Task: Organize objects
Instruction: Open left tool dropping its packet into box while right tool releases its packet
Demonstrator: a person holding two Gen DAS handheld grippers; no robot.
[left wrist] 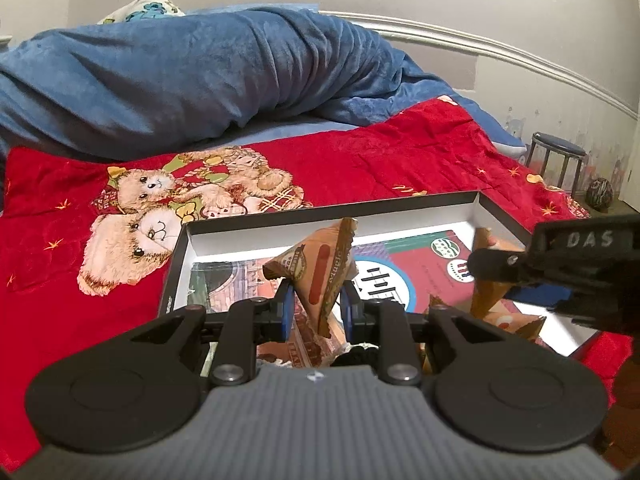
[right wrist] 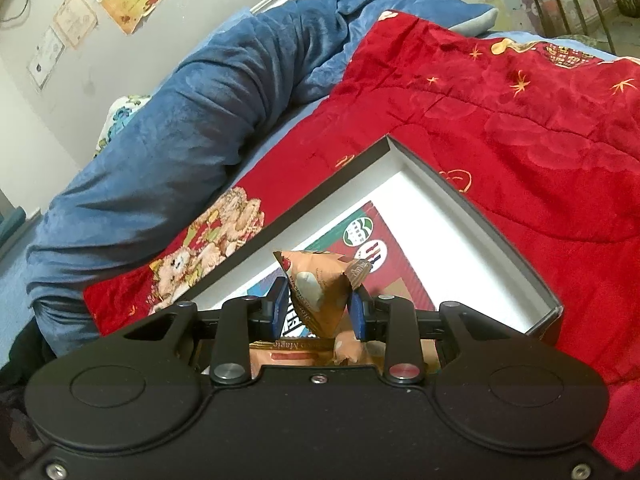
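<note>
An open shallow box (left wrist: pixel 328 210) with dark walls and a white inside lies on the red bedspread; its corner shows in the right wrist view too (right wrist: pixel 404 156). My left gripper (left wrist: pixel 316 300) is shut on an orange snack packet (left wrist: pixel 320 272) held above the box. In the right wrist view my right gripper (right wrist: pixel 320 308) is shut on a similar orange packet (right wrist: pixel 320 288) over the box. The right gripper (left wrist: pixel 500 264) also enters the left wrist view from the right, with its packet (left wrist: pixel 486 296). More orange packets (right wrist: pixel 304 354) lie in the box below.
A red teddy-bear bedspread (left wrist: pixel 120 208) covers the bed, with a bunched blue blanket (left wrist: pixel 180 80) behind it. A printed leaflet (left wrist: pixel 420 264) lies flat in the box. A stool (left wrist: pixel 558 160) and a dark ball (left wrist: pixel 600 194) stand at the far right by the wall.
</note>
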